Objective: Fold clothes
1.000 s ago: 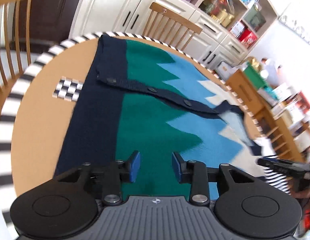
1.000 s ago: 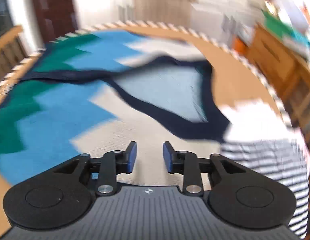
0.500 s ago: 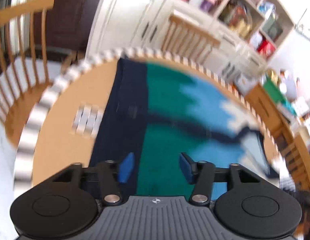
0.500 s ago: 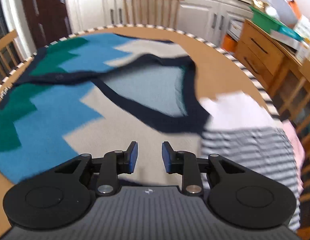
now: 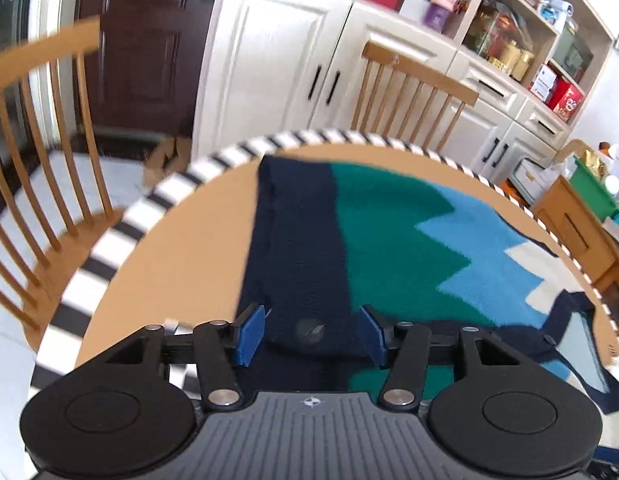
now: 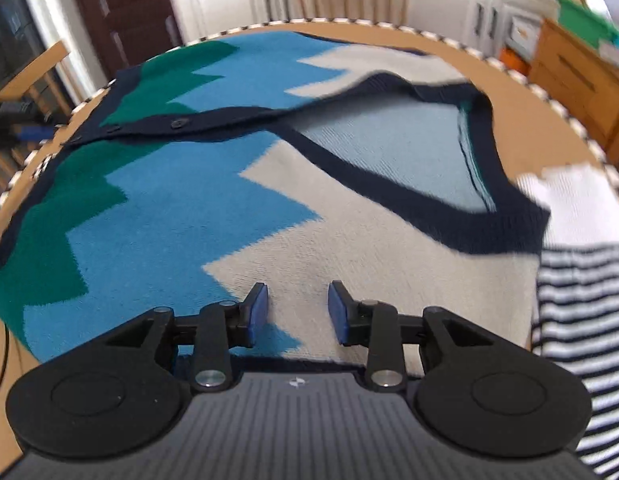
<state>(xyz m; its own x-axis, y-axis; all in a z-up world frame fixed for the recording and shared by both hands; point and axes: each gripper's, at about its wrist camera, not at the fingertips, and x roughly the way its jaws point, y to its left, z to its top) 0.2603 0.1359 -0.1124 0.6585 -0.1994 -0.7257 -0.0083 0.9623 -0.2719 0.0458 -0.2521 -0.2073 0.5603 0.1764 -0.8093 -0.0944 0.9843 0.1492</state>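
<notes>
Both tongs, the left tongs (image 5: 311,334) and right tongs (image 6: 297,312), hang wide and empty low over the zigzag cardigan (image 6: 213,200), spread flat on the round surface (image 5: 181,248), ready to grab its edge.

We count one cardigan (image 6: 237,208), one striped garment (image 6: 581,320), one white cloth (image 6: 573,204) — all on one round table (image 5: 181,248). Two wooden chairs (image 5: 41,168) stand behind — and two grippers.
</notes>
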